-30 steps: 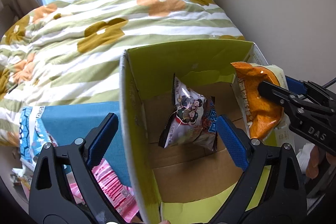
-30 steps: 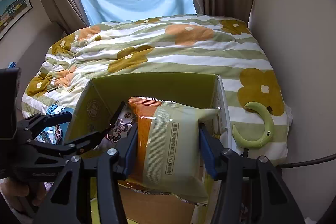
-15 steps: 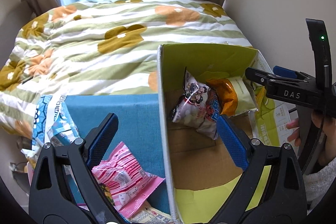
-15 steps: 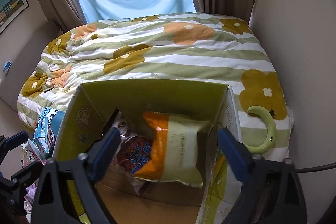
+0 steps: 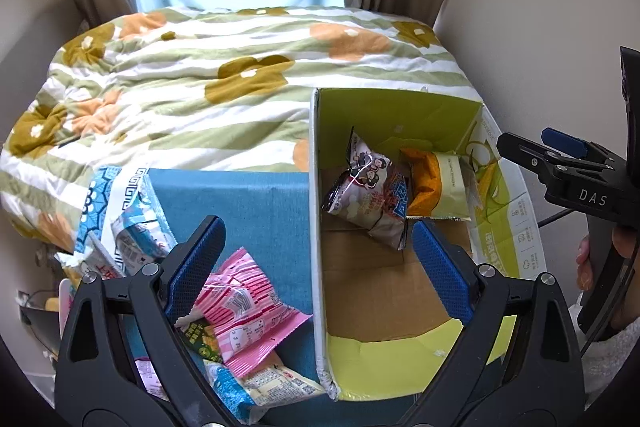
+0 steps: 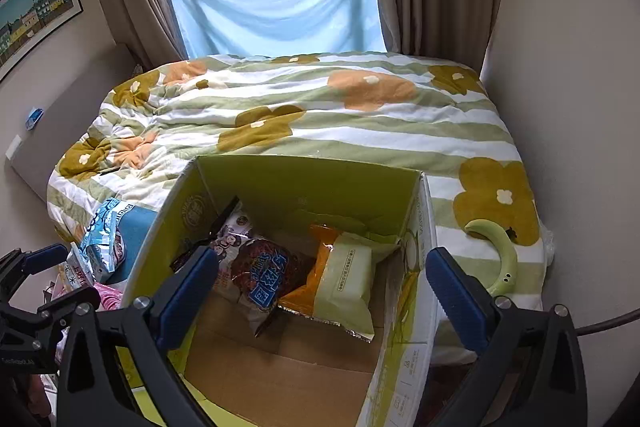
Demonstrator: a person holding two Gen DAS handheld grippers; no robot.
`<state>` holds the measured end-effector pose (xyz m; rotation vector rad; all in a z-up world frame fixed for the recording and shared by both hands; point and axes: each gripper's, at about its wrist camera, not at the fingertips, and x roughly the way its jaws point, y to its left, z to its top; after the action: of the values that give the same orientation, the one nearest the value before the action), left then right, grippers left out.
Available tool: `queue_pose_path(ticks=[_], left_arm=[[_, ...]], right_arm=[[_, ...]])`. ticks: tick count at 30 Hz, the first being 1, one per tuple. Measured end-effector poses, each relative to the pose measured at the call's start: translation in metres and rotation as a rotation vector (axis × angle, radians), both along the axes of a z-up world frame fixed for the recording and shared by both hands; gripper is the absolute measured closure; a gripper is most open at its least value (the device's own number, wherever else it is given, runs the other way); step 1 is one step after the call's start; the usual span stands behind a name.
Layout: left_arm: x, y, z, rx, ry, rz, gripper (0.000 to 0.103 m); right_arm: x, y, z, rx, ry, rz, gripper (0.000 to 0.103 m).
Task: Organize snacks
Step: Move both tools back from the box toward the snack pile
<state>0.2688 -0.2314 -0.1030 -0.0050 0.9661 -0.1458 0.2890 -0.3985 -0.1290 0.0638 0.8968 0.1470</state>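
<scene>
An open green cardboard box (image 5: 396, 115) (image 6: 304, 183) stands at the foot of the bed. Inside lie a cartoon-print snack bag (image 5: 368, 191) (image 6: 256, 267) and an orange-and-pale-green snack bag (image 5: 440, 183) (image 6: 340, 279), side by side at the far end. My left gripper (image 5: 316, 259) is open and empty, straddling the box's left wall. My right gripper (image 6: 320, 287) is open and empty above the box; it also shows in the left wrist view (image 5: 560, 163). A pink snack bag (image 5: 244, 311), a blue-white bag (image 5: 136, 227) and other packets lie left of the box on a blue surface (image 5: 248, 195).
The bed with a striped flower quilt (image 6: 320, 115) fills the space behind the box. A green curved object (image 6: 500, 251) lies on the quilt right of the box. A wall runs along the right side; window and curtains are at the back.
My right gripper opened, dropped the orange-and-green bag into the box and drew back upward. My left gripper pulled back and left, bringing the snack pile into view.
</scene>
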Motion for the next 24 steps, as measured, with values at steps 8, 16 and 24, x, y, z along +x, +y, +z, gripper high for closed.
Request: queue_pose_path(ticks=[8, 16, 24], left_arm=[[-0.045, 0.037, 0.040, -0.046, -0.066, -0.008, 0.009], [-0.102, 0.110, 0.059, -0.025, -0.114, -0.013, 0.009], [-0.156, 0.187, 0.054, -0.027, -0.099, -0.014, 0.009]], right_arm=[[-0.046, 0.020, 0.047, -0.026, -0.078, 0.016, 0.000], [-0.113, 0.071, 0.072, 0.006, -0.126, 0.006, 0.000], [-0.170, 0.137, 0.069, 0.065, -0.129, -0.024, 0.000]])
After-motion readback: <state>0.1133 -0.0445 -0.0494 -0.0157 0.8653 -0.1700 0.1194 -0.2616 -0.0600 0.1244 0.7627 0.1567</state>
